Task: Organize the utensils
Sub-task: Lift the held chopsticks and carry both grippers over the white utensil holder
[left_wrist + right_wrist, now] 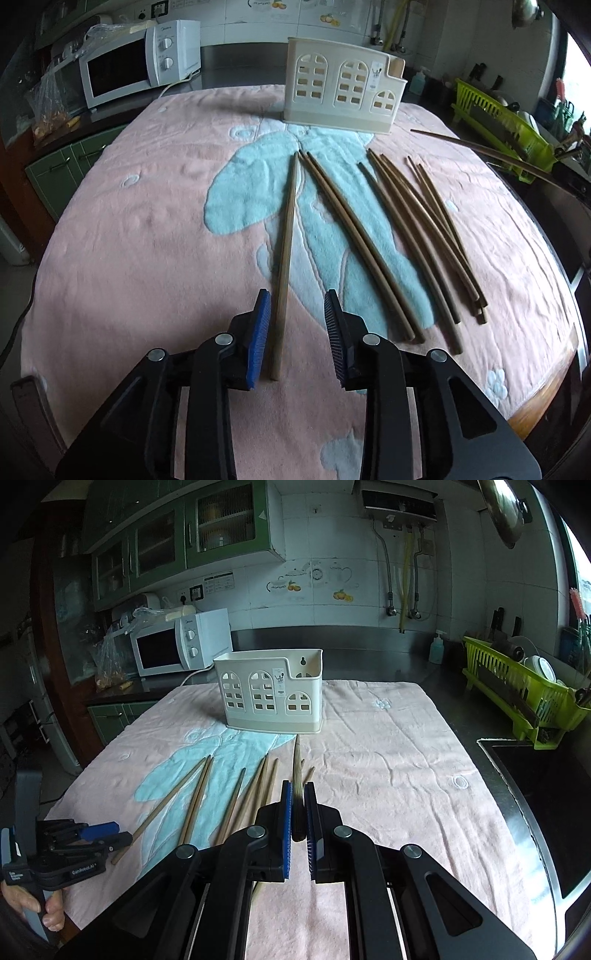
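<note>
Several brown wooden chopsticks (402, 229) lie on a pink and blue towel (147, 229). A cream utensil holder (341, 86) stands upright at the towel's far end; it also shows in the right wrist view (269, 694). My left gripper (297, 306) is open, low over the towel, with the near end of one chopstick (286, 251) lying between its blue pads. My right gripper (298, 794) is shut on a chopstick (296, 775) held above the towel, its tip pointing toward the holder. That held chopstick also shows at the right in the left wrist view (480, 153).
A white microwave (140, 61) stands on the counter at the back left. A green dish rack (524, 694) sits at the right beside a dark sink (546, 812). A soap bottle (437, 648) stands on the steel counter behind the towel.
</note>
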`<state>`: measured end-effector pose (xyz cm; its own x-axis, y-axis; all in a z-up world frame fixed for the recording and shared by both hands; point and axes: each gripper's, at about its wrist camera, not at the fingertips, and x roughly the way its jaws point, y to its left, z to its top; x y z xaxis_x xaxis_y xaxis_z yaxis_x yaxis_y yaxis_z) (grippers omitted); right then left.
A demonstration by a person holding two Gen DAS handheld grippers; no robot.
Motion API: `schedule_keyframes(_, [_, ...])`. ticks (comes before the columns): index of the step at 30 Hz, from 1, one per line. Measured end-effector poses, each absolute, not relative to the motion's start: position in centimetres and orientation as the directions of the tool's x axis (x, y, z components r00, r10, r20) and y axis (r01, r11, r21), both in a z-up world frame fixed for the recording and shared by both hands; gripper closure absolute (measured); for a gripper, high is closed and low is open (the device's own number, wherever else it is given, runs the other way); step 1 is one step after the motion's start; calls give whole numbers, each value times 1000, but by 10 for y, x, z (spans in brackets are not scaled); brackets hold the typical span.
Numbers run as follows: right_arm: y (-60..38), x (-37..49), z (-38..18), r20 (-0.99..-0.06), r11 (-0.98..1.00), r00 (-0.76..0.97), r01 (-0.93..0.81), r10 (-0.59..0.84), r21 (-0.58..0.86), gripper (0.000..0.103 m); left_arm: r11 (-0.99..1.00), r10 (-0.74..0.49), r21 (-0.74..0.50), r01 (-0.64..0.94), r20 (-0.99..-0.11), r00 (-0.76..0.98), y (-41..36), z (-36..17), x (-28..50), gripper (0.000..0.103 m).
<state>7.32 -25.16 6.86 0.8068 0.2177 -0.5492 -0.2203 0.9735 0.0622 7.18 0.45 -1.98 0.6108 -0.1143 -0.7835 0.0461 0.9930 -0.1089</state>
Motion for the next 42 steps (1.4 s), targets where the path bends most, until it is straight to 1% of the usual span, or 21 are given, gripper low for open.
schedule_keyframes(6, [-250,71,69,-555,971,800,-228,227,68,96,994,-106,-107,32,-815,569,6,-36,77,73])
schedule_keyframes(9, [-248,73,68,-558,971,798,-230,228,68,96,995,-101,-97,37,-816,568,7,-40,79,73])
schedule_keyframes(10, [-248,73,68,-557,971,798,-231,229,68,96,995,-95,-90,38,-818,567,7,-41,81,75])
schedule_keyframes(11, [-247,74,68,-557,970,798,-232,230,70,96,996,-84,-77,36,-819,568,8,-43,82,81])
schedule_keyframes(13, [-247,74,68,-556,970,798,-234,233,70,96,997,-79,-73,33,-819,568,10,-44,84,88])
schedule_keyframes(15, [-246,74,67,-555,969,798,-236,235,71,96,997,-79,-69,39,-823,562,12,-44,88,97])
schedule_keyframes(17, [-245,73,68,-553,969,799,-239,236,68,96,996,-95,-80,50,-819,565,14,-40,90,97])
schedule_keyframes(23, [-244,73,72,-540,968,808,-241,237,64,96,993,-116,-91,71,-766,633,10,-7,89,97])
schedule_keyframes(35, [-241,89,97,-500,961,824,-269,265,66,96,985,-162,-140,97,-605,780,13,56,105,97])
schedule_keyframes(38, [-240,99,106,-495,957,823,-284,278,65,96,986,-160,-133,102,-568,807,13,67,112,97])
schedule_keyframes(42, [-239,114,118,-494,952,820,-299,288,59,96,986,-161,-118,115,-545,823,9,77,125,97])
